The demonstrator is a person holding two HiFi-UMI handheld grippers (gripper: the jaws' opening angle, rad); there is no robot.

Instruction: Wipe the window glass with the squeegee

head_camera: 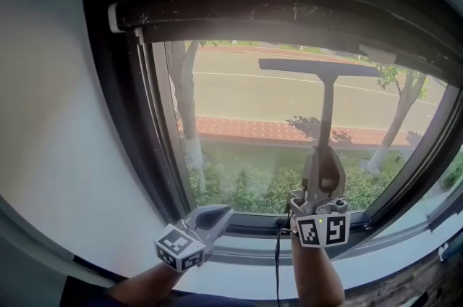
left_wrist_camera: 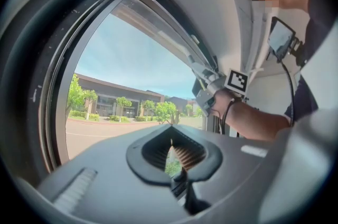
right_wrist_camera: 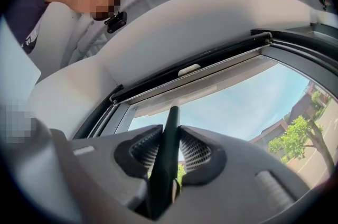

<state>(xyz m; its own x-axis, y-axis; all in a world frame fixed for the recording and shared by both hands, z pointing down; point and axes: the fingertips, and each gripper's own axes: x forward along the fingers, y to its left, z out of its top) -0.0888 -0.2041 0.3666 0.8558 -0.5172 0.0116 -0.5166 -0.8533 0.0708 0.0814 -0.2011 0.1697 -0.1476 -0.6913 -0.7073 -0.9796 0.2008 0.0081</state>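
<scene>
Left gripper (head_camera: pixel 217 214) parked low over the window sill (head_camera: pixel 246 256), fingers pressed together on nothing. Right gripper (head_camera: pixel 323 159) is near it, fingers pinching the handle of the squeegee (head_camera: pixel 327 106), tool upright. Its blade (head_camera: pixel 318 67) sits high on the window glass (head_camera: pixel 231 103), right of centre; full contact likely, can't confirm. Reads as the start of a downward stroke. Next: pull straight down, blade level, pressure even, stop short of the lower frame (head_camera: pixel 249 226).

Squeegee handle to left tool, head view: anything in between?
Nothing. In the head view only bare window glass and the lower frame separate the left tool from the squeegee held by the right tool.
</scene>
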